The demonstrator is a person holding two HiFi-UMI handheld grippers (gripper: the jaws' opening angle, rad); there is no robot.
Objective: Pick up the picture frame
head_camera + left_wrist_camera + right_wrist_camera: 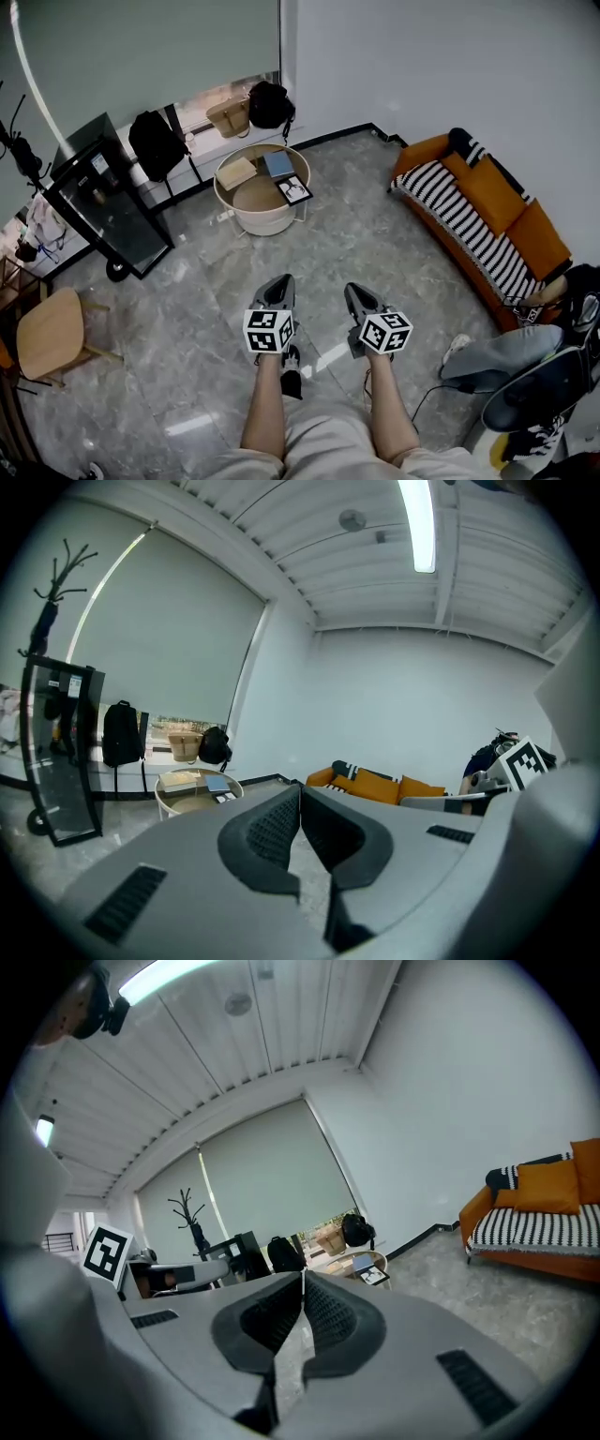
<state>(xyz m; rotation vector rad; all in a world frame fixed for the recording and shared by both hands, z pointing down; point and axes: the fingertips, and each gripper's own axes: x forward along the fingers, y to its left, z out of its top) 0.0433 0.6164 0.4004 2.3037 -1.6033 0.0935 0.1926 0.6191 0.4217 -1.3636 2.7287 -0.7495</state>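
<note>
On round table (263,221), flat black-rimmed picture frame (294,190); left gripper (280,279), right gripper (354,290): ribbed jaws together.

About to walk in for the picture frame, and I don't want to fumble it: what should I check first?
1. Picture frame in view on the round table: ok.
2. Frame within reach: not ok, the table stands far ahead.
3. Left hand-held gripper empty: ok, jaws shut on nothing.
4. Right hand-held gripper open for a grasp: not ok, jaws shut.
5. Frame apart from the blue book: cannot tell.
</note>
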